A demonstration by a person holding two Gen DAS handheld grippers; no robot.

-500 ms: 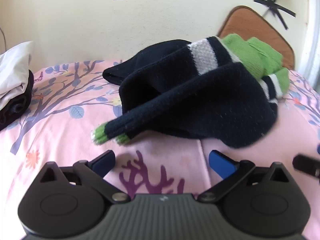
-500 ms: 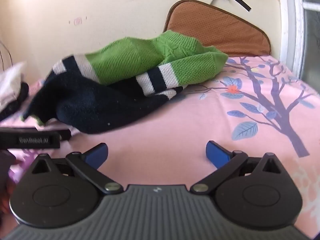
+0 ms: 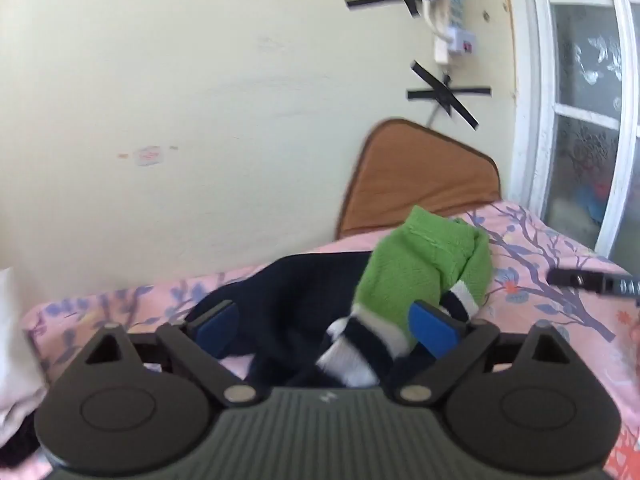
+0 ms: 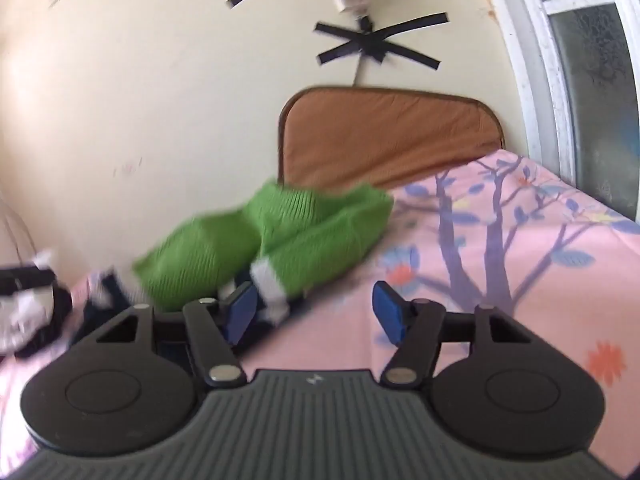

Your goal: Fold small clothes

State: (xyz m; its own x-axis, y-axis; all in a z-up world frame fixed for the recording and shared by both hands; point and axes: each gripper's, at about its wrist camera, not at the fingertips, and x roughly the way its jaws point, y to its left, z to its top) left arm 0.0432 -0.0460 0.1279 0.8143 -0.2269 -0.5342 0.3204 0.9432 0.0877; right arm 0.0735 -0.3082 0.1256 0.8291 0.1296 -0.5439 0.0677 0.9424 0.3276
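Note:
A small knit sweater, navy with white stripes and green parts (image 3: 416,280), lies crumpled on the pink floral bedsheet (image 3: 560,280). My left gripper (image 3: 326,326) is open, its jaws set around the navy and striped part of the sweater. My right gripper (image 4: 316,312) is open over the sheet, its left finger (image 4: 240,312) against the sweater's striped edge, with the green part (image 4: 272,248) just beyond. The tip of the right gripper shows in the left wrist view (image 3: 592,282).
A brown cushion (image 4: 384,136) leans on the cream wall behind the sweater. A window frame (image 3: 568,112) stands at the right. Folded white and dark clothes (image 3: 12,380) lie at the left edge. A taped cable and plug hang on the wall (image 4: 360,40).
Both grippers have moved forward to the sweater and tilted upward. The sweater now lies between the left jaws; before it was well ahead of both.

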